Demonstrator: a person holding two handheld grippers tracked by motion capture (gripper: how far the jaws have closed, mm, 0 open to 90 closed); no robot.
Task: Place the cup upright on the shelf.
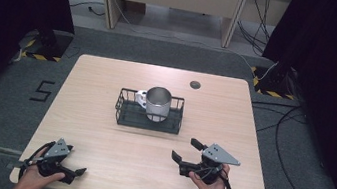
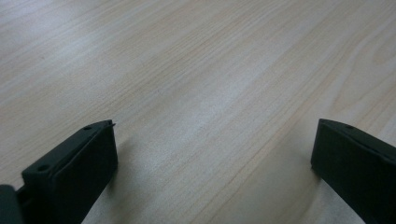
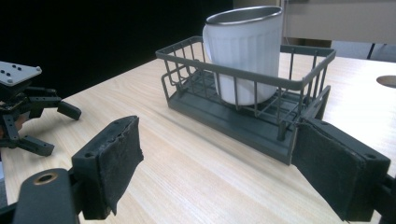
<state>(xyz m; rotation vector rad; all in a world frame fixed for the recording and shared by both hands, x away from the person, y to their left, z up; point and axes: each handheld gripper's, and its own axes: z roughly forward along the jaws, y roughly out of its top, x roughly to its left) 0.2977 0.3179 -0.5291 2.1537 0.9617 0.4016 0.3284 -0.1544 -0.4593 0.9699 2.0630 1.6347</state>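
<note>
— Both tongs gape, gripping nothing: my right gripper [image 1: 187,151] sits lower right of centre in the high view, my left gripper [image 1: 75,172] lower left.

— And the job?

— Hardly begun, I judge. My mug [image 3: 245,51], ribbed white with a steel rim, stands upright in the dark wire basket [image 3: 224,114] mid-frame on the pale wood table [image 2: 196,84]. Reaching and lifting remain.

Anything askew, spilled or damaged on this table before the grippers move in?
Nothing stands out. The mug stands upright inside the wire basket, which sits square on the table. No spill shows. Both the left gripper and right gripper are open and empty.
</note>
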